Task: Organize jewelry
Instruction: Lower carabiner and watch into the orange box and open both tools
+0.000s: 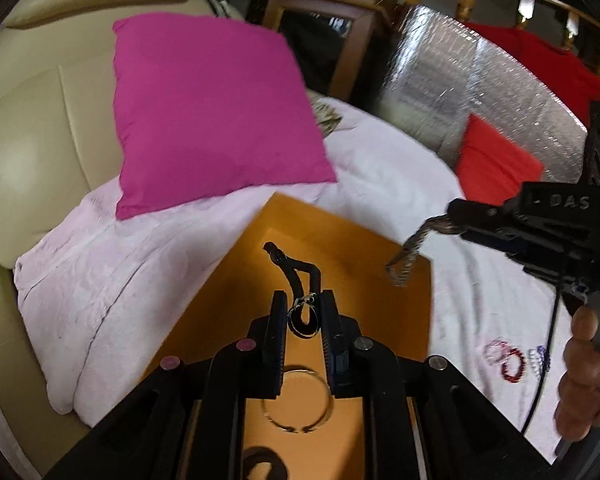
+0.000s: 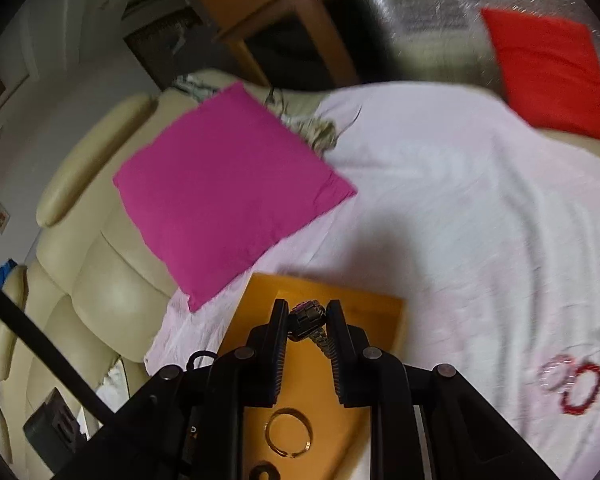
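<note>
You see a matt orange tray [image 1: 352, 240] on wrinkled pale cloth [image 1: 120, 272], a glossy metal bangle [image 2: 289, 432], a matt pink cushion [image 1: 216, 112], smooth cream leather sofa [image 1: 28, 128], shiny foil [image 1: 460, 64].

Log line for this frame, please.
left tongs: shut on black cord bracelet | right tongs: shut on metal watch | both over orange tray
</note>
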`<action>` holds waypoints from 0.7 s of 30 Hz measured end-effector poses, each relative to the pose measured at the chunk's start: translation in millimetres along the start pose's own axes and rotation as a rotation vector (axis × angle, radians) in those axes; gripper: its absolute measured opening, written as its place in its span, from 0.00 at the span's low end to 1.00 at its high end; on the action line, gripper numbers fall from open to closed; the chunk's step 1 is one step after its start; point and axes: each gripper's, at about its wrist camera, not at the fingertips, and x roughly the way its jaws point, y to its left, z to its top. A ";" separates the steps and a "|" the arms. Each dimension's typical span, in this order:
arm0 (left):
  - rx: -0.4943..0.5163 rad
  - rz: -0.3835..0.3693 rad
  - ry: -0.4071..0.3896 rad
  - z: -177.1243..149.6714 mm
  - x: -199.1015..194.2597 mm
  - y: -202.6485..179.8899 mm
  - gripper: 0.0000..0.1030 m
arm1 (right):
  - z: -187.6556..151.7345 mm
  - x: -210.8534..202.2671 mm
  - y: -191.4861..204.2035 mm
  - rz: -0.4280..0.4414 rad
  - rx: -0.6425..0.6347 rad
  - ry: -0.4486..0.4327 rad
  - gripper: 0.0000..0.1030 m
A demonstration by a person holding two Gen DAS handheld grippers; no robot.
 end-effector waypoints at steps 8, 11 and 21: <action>0.008 0.051 0.079 -4.4 22.5 6.5 0.17 | -19.2 62.3 5.9 -0.046 -0.010 0.112 0.20; 0.028 0.065 0.109 -6.8 29.9 3.1 0.17 | -26.1 75.8 -1.6 -0.078 -0.009 0.136 0.20; 0.038 0.078 0.111 -3.5 27.6 -8.2 0.53 | -21.9 66.6 -13.5 -0.030 0.037 0.184 0.25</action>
